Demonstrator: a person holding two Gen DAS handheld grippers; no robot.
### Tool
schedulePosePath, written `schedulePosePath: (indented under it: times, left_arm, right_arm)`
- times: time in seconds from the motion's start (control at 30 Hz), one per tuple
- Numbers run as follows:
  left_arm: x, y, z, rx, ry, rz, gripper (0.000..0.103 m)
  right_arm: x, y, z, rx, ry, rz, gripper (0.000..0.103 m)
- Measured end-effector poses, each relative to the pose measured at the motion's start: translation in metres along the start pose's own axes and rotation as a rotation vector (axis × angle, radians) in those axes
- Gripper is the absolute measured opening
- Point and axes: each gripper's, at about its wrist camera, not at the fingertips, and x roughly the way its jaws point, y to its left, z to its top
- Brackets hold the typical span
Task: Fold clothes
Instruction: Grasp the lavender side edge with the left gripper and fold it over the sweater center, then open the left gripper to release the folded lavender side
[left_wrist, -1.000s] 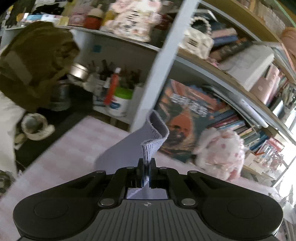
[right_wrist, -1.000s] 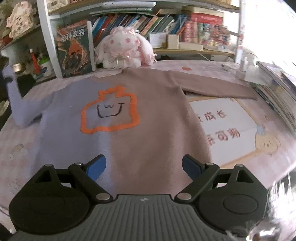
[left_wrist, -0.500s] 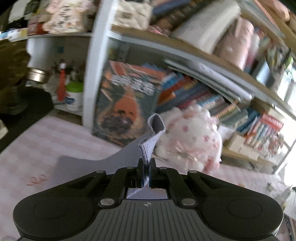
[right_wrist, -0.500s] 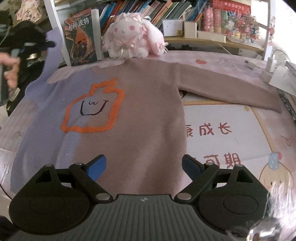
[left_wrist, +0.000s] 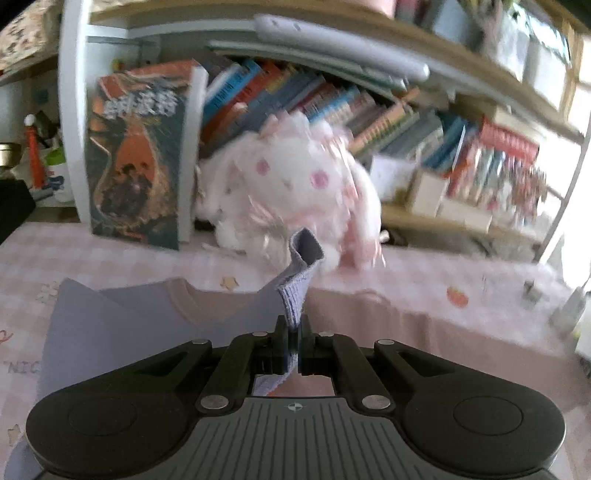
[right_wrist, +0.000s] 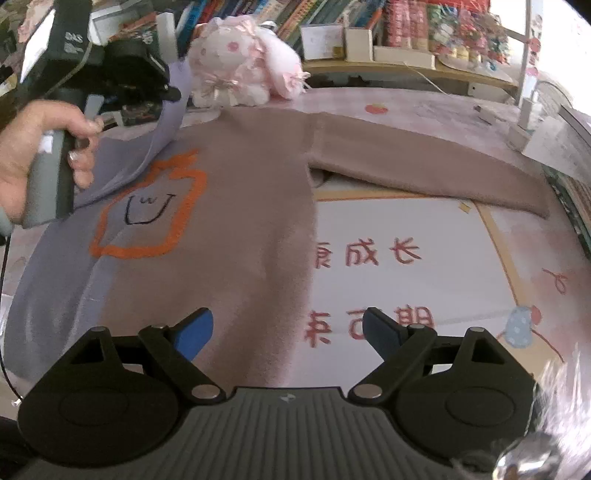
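A half lavender, half dusty-pink sweater (right_wrist: 251, 206) with an orange outline and a drawn face lies flat on the table. My left gripper (left_wrist: 293, 347) is shut on the ribbed cuff of its lavender sleeve (left_wrist: 297, 295) and holds it up over the sweater's chest. In the right wrist view the left gripper (right_wrist: 162, 79) and the hand holding it are at the upper left, with the lavender sleeve (right_wrist: 166, 122) hanging from it. My right gripper (right_wrist: 286, 328) is open and empty above the sweater's hem. The pink sleeve (right_wrist: 424, 166) lies stretched out to the right.
A pink and white plush rabbit (right_wrist: 243, 70) sits at the table's back edge in front of a bookshelf (left_wrist: 369, 110). A large upright book (left_wrist: 140, 162) stands to its left. A printed mat with red characters (right_wrist: 406, 266) covers the table on the right.
My left gripper has carried the lavender sleeve rightward, from the table's left side to over the sweater near the rabbit. The right gripper has stayed open and moved closer over the hem.
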Motion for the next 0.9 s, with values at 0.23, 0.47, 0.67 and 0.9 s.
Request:
schedulePosePath:
  times: [0.23,0.47,0.67,0.9]
  left_arm:
    - [0.017,-0.024,-0.019,0.122,0.089,-0.031,0.011]
    - [-0.035,-0.019,-0.039,0.255,0.077,-0.102,0.055]
    - [-0.107,0.071,-0.083,0.251,0.084,0.108,0.06]
    - [-0.146,0.172,-0.122,-0.015,0.196,0.22,0.06]
  right_arm:
    - [-0.005,-0.012,-0.005,0.025,0.011,-0.013,0.088]
    - [-0.001,-0.015,-0.003,0.055,0.017,0.017,0.088]
    - [0.004,-0.016,-0.001,0.09,0.024,0.053,0.085]
    - [0.007,-0.008,-0.009,0.141,0.06,0.058,0.067]
